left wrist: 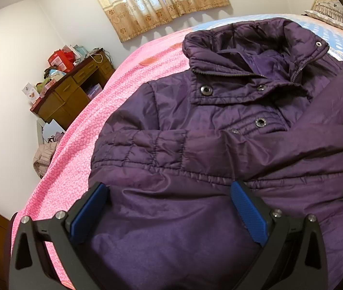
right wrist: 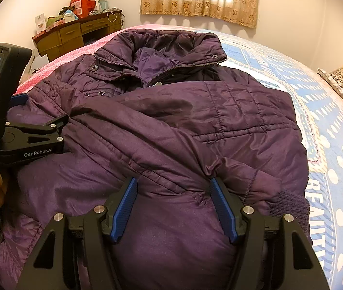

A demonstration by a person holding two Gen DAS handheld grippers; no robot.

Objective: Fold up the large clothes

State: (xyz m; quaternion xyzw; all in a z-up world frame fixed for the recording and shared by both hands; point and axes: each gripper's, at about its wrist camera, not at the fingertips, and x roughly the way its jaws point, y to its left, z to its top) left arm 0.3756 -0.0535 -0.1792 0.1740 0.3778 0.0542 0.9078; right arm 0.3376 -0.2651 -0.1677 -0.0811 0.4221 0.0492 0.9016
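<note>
Item: purple jacket [right wrist: 171, 125], front up on bed [right wrist: 328, 120], collar [right wrist: 171, 48] at 12 o'clock; both sleeves look crossed over chest, so approx. half done, hem-to-collar fold left; left gripper [left wrist: 169, 207] and right gripper [right wrist: 173, 205] at 6 o'clock, jaws spread, holding nothing.

My dark purple quilted jacket [right wrist: 171, 130] lies face up on the bed, collar toward the far edge and half unzipped; both sleeves are folded across the chest, the right one's knit cuff reaching the jacket's right side.
</note>
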